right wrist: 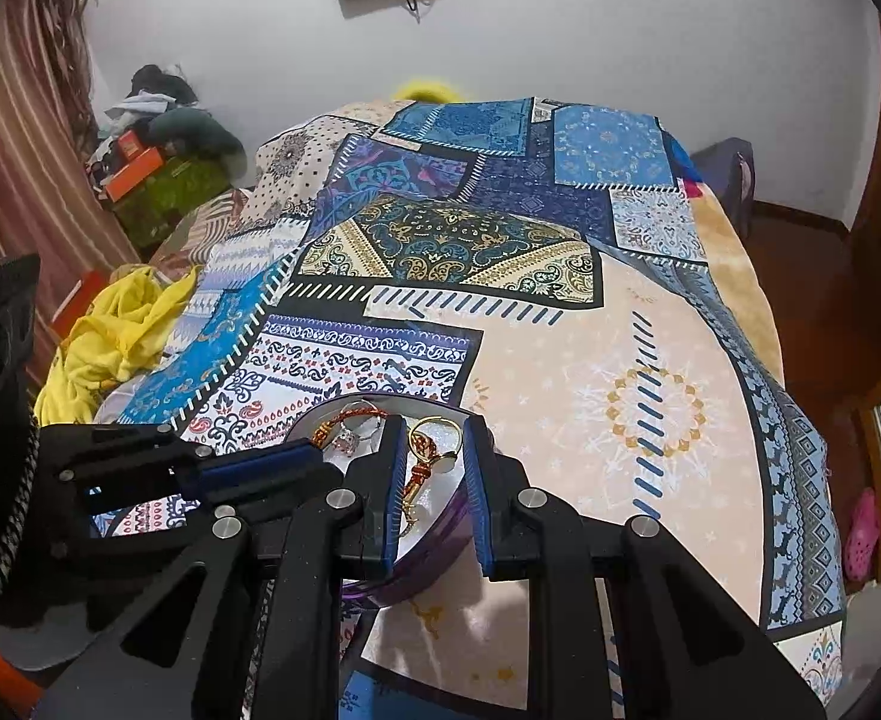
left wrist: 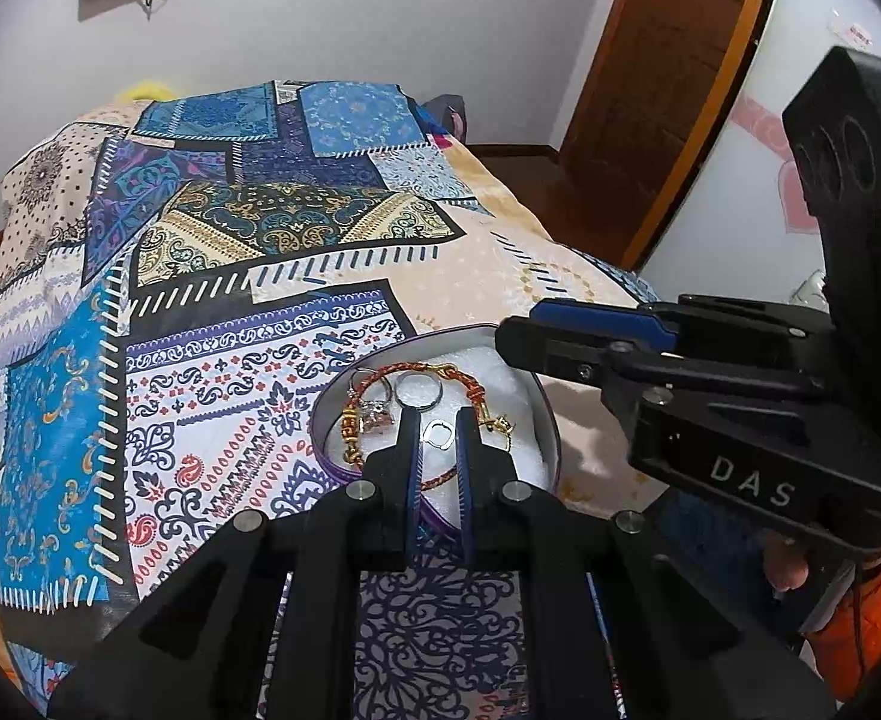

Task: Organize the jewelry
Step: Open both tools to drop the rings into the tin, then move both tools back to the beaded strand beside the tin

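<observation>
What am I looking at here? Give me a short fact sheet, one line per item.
Setting: patchwork bedspread on a bed
Container: round box with white lining, resting on the bedspread
Contents: red-gold braided bracelet, silver ring, small silver clasp, gold ring
Left hand-held gripper: open, fingers over the box, clasp between them
Right hand-held gripper: open, over the box's other side

The left gripper point(left wrist: 437, 420) points forward and down, its two blue-padded fingers point(left wrist: 411, 468) parted by a narrow gap. The right gripper point(right wrist: 431, 450) reaches in beside it from the right, fingers point(right wrist: 477, 480) spread somewhat wider. In the left wrist view the right gripper's tip seems nearly closed, though the side-on angle makes that hard to judge. The two tips sit close together.
</observation>
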### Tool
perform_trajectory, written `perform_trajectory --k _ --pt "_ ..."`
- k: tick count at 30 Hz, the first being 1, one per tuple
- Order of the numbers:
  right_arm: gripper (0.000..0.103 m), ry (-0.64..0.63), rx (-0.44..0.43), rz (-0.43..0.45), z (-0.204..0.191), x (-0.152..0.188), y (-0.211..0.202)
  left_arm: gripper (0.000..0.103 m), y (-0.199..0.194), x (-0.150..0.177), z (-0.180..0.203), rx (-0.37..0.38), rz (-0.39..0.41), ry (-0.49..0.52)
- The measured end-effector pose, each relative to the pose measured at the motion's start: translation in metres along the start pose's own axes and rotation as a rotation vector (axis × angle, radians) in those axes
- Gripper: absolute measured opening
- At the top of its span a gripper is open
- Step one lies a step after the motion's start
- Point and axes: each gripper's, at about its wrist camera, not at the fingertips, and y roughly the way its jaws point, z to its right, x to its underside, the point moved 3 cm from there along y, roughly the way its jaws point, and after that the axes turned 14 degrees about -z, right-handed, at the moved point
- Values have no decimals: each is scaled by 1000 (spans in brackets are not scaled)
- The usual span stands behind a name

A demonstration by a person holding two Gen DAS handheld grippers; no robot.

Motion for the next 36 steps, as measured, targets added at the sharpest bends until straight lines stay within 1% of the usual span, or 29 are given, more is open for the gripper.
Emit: perform_trajectory --k 7,11,13,18,21,25,27,29,32,33,35,36 --pt "18 -6 10 -6 -1 -1 -2 9 -3 -1 0 -28 4 2" --pt "25 7 13 11 0 0 -9 9 -7 0 0 -32 5 0" --pt "25 9 18 18 0 0 -14 10 -11 1 1 -35 11 -2" --pt "26 3 34 47 -4 4 -30 11 -27 3 4 -48 35 -9" --pt "26 -1 39 67 -9 8 -41 14 -39 5 5 -65 53 -14" --pt "26 -13 76 93 -15 16 -55 15 -57 9 8 -79 76 -17" --pt "26 -19 84 100 -20 21 -60 17 -66 13 10 -89 87 -21" --pt "26 -24 91 108 -23 26 -65 25 -73 16 11 -97 97 -28" --pt "27 -33 107 117 -29 36 -72 32 -83 25 12 -109 108 -35" --pt "28 -34 109 117 -30 39 -73 33 -86 28 13 -114 109 -36" --pt "36 -39 120 117 -33 47 -74 36 -89 35 13 -119 104 -41" --pt "38 -41 125 117 -35 49 -75 36 -90 39 13 -117 100 -42"
